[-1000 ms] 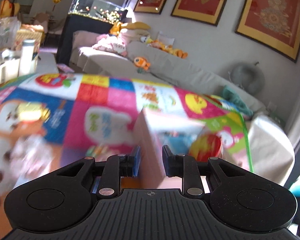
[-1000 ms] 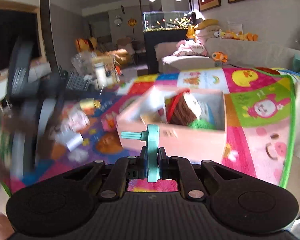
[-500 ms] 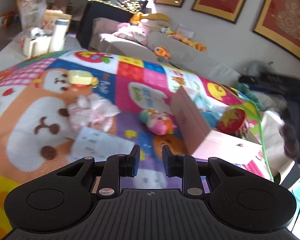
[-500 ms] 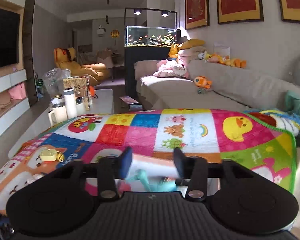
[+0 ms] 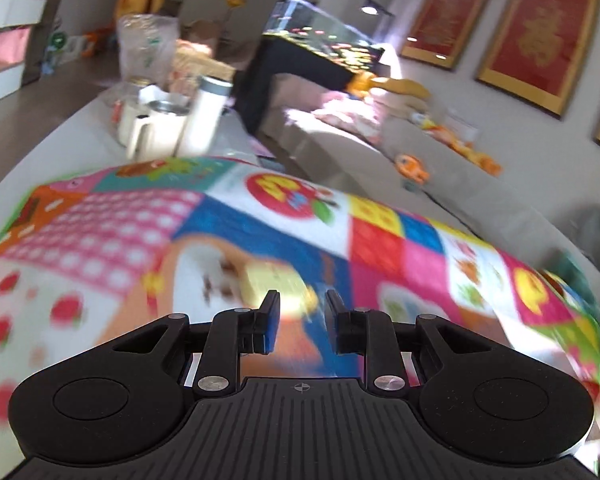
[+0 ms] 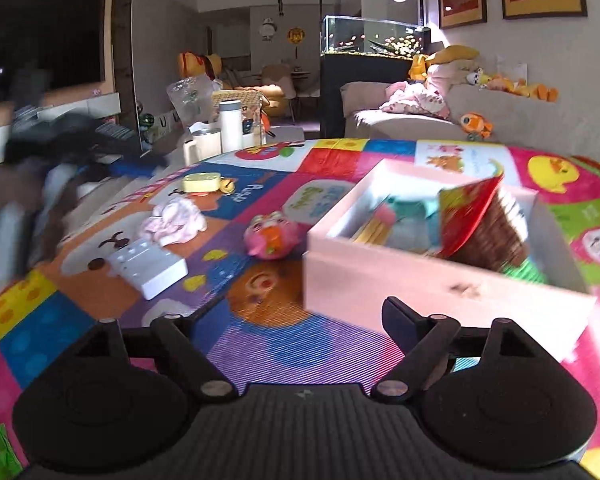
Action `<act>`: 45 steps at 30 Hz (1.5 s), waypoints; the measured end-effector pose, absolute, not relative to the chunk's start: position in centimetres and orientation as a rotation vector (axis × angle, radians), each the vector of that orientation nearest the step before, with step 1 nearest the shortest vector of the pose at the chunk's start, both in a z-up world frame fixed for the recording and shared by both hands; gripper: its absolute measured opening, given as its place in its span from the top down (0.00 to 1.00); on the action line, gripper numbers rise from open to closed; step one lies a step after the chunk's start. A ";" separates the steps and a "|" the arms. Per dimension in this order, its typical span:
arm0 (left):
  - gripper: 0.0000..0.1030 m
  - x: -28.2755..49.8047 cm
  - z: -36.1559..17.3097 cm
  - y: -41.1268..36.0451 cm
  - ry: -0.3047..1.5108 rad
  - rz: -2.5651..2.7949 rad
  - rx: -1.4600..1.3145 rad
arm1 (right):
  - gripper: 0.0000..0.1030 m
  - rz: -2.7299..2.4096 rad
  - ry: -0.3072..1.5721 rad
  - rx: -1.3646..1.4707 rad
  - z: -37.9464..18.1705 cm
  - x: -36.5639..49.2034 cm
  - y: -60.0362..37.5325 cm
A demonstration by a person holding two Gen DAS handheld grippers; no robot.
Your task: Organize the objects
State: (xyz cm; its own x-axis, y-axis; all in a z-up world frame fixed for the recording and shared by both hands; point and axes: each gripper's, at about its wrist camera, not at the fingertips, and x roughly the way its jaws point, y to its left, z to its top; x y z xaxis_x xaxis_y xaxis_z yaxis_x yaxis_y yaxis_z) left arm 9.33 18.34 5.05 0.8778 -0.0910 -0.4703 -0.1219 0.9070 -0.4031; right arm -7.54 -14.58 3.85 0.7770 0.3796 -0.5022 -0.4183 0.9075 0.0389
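Note:
A pink open box (image 6: 420,292) stands on the colourful play mat (image 6: 260,328), holding a teal toy (image 6: 408,212), a red-and-brown toy (image 6: 480,224) and more. My right gripper (image 6: 280,320) hovers just in front of the box's near wall; its jaws are opening wide with nothing between them. Loose on the mat lie a pink round toy (image 6: 274,236), a white block (image 6: 148,266), a pink cloth (image 6: 176,220) and a yellow case (image 6: 201,182). My left gripper (image 5: 302,320) points at the blurred yellow case (image 5: 276,284) just ahead, its jaws close together with nothing between them.
Beyond the mat's far edge stand a white bottle (image 5: 208,116), a mug (image 5: 156,132) and a plastic bag (image 5: 148,48) on a low table. A grey sofa (image 6: 520,120) with plush toys runs along the right. A blurred dark gripper and arm (image 6: 40,168) crosses the left.
The right gripper let go of the teal piece, opened wide and pulled back from the box. The left gripper let go of the box wall and swung left over the mat towards the yellow case.

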 end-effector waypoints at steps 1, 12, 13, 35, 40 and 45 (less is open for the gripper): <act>0.74 11.3 4.9 18.9 0.515 0.038 -0.447 | 0.15 0.441 0.532 -0.057 3.6 -7.6 -14.4; 0.74 18.5 1.8 16.0 0.705 -0.016 -0.413 | 0.02 0.448 0.556 0.099 3.2 -6.5 -16.7; 0.74 17.9 1.9 15.2 0.720 -0.063 -0.392 | 0.02 0.446 0.559 0.116 3.1 -6.4 -16.9; 0.76 -4.7 5.4 7.1 0.607 -0.406 0.013 | 0.00 0.406 0.541 0.177 3.1 -6.3 -17.7; 0.76 -6.2 3.6 5.6 0.685 -0.424 0.024 | 0.00 0.400 0.551 0.182 2.9 -6.1 -17.8; 0.75 -4.6 2.1 3.2 0.772 -0.359 0.126 | 0.00 0.385 0.558 0.189 2.8 -6.0 -17.8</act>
State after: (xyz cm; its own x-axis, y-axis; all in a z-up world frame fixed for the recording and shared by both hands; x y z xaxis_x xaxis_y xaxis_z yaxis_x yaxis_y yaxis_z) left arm -4.57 3.15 2.07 0.6593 -0.2711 -0.7013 0.3623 0.9319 -0.0196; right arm -6.03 -17.84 2.82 0.7796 0.4041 -0.4783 -0.3031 0.9120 0.2765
